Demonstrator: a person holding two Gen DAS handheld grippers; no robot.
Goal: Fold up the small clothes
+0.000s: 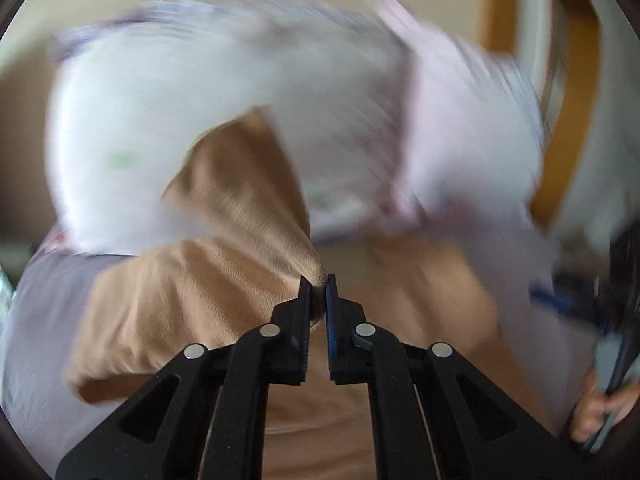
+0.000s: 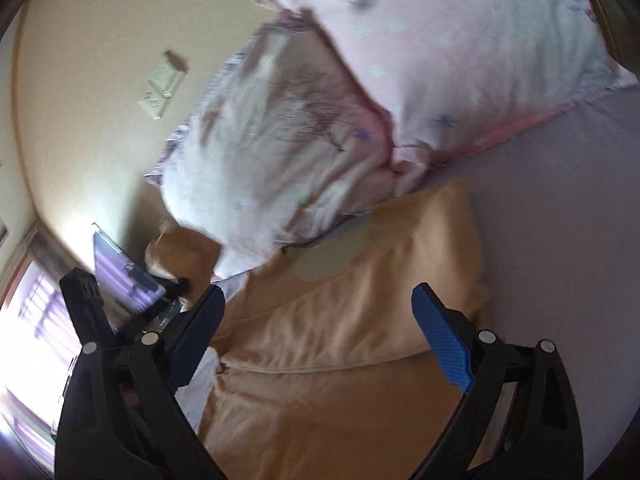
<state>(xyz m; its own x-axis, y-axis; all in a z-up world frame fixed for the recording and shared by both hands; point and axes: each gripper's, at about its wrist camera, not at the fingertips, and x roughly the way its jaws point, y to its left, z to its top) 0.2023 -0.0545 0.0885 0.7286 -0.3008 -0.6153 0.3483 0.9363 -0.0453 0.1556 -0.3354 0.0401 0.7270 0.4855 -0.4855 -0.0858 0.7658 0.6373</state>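
Note:
A tan garment (image 1: pixel 224 240) lies on a lilac bed sheet (image 1: pixel 36 320). My left gripper (image 1: pixel 319 286) is shut on a raised fold of the tan garment, and the cloth hangs from its tips. The view is blurred by motion. In the right wrist view the same tan garment (image 2: pixel 340 344) lies spread on the sheet (image 2: pixel 560 240), partly folded. My right gripper (image 2: pixel 320 300) is open and empty just above it, one blue-padded finger on each side.
Two pale floral pillows (image 1: pixel 248 92) (image 2: pixel 440 40) lie at the head of the bed against a cream wall. A wall switch plate (image 2: pixel 162 90) is on the wall. The right gripper and hand (image 1: pixel 604 392) show at the left wrist view's right edge. A window (image 2: pixel 28 340) is at the left.

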